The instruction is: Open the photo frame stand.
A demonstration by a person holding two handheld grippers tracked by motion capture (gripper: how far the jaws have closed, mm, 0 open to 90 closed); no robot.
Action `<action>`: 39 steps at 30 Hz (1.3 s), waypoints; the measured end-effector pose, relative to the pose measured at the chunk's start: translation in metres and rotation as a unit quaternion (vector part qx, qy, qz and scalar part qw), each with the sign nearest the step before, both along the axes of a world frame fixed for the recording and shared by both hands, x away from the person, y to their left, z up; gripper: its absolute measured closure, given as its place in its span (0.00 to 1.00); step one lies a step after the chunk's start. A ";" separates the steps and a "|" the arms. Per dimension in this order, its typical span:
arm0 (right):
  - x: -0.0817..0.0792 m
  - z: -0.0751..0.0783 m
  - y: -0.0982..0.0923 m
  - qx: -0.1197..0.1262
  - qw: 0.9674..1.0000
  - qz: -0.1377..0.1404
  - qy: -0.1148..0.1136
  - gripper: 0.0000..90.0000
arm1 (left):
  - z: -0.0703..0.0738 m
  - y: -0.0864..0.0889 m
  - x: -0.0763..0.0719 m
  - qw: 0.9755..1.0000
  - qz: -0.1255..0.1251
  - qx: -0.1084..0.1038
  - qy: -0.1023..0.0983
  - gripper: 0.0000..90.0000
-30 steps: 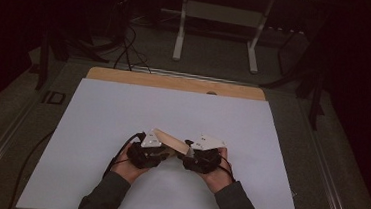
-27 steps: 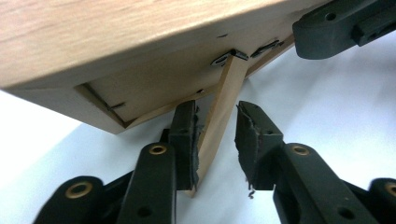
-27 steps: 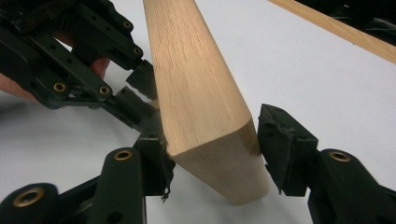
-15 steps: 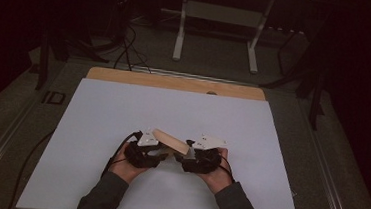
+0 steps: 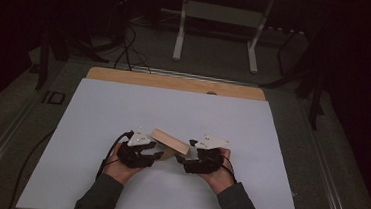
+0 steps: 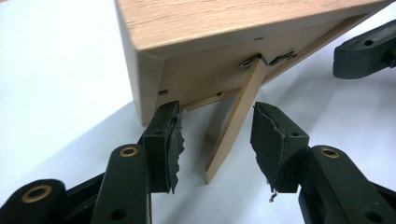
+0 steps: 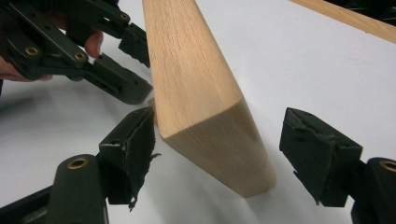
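Note:
A light wooden picture frame (image 5: 170,141) stands tilted on the white table, propped on its thin back leg (image 6: 238,112). My left gripper (image 5: 158,155) is at the frame's left end. Its jaws (image 6: 217,126) have just been opening and stand on either side of the leg without touching it. My right gripper (image 5: 181,159) is at the frame's right end. Its jaws (image 7: 222,135) have also just been opening and stand wide around the frame's corner (image 7: 219,140), with their pads clear of the wood. The left gripper (image 7: 135,60) also shows beyond the frame in the right gripper view.
A white sheet (image 5: 123,109) covers the table, and a wooden strip (image 5: 175,82) runs along its far edge. Cables (image 5: 127,50) and the white legs of a stand (image 5: 182,29) are on the dark floor beyond.
Both hands stay where they were at the two ends of the frame. The frame has not visibly shifted.

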State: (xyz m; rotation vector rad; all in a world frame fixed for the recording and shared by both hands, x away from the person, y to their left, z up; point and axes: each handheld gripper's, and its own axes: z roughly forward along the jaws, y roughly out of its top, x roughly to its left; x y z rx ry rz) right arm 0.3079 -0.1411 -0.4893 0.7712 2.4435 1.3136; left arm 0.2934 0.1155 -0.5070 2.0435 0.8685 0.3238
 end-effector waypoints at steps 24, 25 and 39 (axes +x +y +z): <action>-0.008 -0.002 -0.026 -0.003 1.000 0.001 0.004 0.35 | 0.000 0.034 -0.007 0.998 0.051 -0.032 -0.028 0.59; -0.008 -0.002 -0.026 -0.003 1.000 0.001 0.004 0.35 | 0.000 0.034 -0.007 0.998 0.051 -0.032 -0.028 0.59; -0.004 -0.005 -0.051 0.001 1.000 0.008 0.029 0.47 | -0.001 0.038 -0.006 0.996 0.070 -0.028 -0.042 0.61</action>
